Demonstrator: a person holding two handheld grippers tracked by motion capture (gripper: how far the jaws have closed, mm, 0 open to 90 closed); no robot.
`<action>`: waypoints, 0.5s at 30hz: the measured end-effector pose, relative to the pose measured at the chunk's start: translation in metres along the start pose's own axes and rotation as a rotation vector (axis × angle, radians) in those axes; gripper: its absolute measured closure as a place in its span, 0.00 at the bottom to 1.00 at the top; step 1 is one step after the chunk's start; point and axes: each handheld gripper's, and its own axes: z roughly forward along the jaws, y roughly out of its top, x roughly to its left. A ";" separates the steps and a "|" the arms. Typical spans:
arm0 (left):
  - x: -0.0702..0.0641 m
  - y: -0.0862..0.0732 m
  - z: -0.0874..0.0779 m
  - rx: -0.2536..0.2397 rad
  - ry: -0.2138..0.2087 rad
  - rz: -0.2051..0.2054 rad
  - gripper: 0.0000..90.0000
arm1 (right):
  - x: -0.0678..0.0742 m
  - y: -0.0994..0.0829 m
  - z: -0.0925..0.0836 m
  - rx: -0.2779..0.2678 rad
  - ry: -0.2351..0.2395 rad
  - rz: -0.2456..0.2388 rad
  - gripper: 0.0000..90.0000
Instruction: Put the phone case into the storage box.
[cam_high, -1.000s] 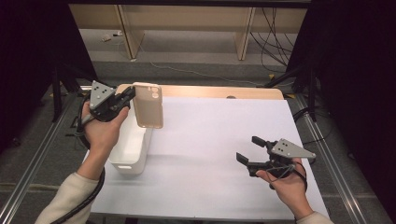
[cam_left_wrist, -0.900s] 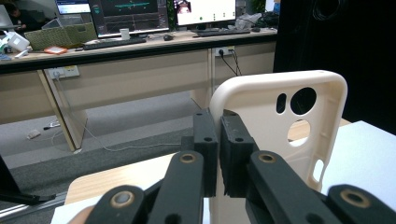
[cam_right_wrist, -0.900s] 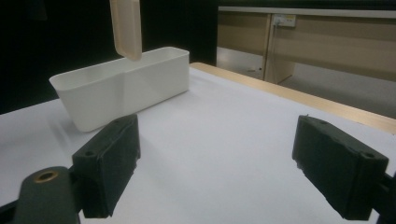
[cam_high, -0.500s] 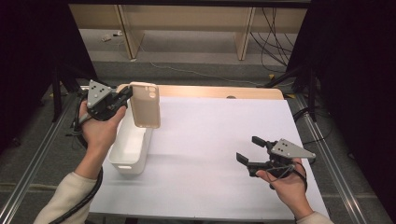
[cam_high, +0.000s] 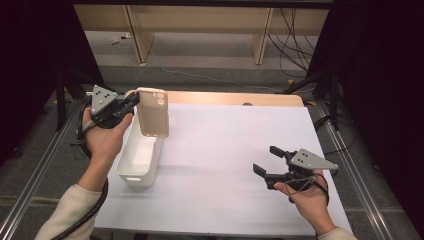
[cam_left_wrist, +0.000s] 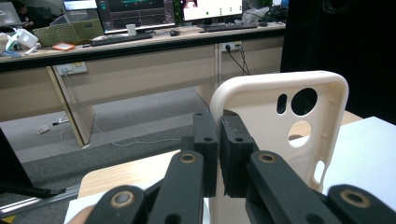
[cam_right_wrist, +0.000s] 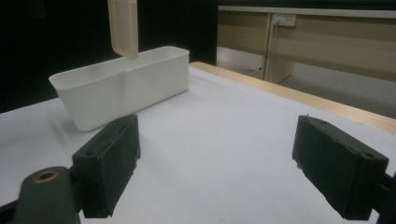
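White sheeting covers the table (cam_high: 235, 150) almost to its edges; a strip of pale wood shows bare along the far side, and metal rails run down both long sides. Beyond the table lies a grey floor crossed by loose cables (cam_high: 295, 45), with the wooden legs of a desk (cam_high: 137, 37) standing on it and black curtains closing in at either side. In the left gripper view, that desk (cam_left_wrist: 140, 42) carries monitors, a keyboard and a mug.

Landmark: white bin (cam_high: 140, 157), an oblong open-topped container standing on the table near its left edge.

Left gripper (cam_high: 131, 100): raised above the far end of the white bin, its jaws pinched together on one long edge of the phone case (cam_high: 152, 112). In the left gripper view the two pads clamp the case's rim (cam_left_wrist: 219, 140).

Phone case: cream-coloured, upright, camera cut-outs uppermost, hanging in the air over the far end of the white bin and clear of its rim; the right gripper view shows its lower corner (cam_right_wrist: 125, 28) above the bin (cam_right_wrist: 121, 86).

Right gripper (cam_high: 267, 162): held low over the table, well to the right of the white bin, jaws spread wide with nothing between them.
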 end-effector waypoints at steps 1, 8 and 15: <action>0.000 0.000 0.000 0.000 0.001 -0.001 0.96 | 0.001 0.000 0.000 0.007 0.004 0.011 0.18; 0.002 0.000 -0.001 0.001 0.004 0.004 0.96 | 0.001 0.000 -0.001 0.020 0.003 0.011 0.18; 0.005 0.000 0.000 0.004 0.013 0.003 0.96 | 0.001 0.000 0.000 0.006 0.002 0.015 0.18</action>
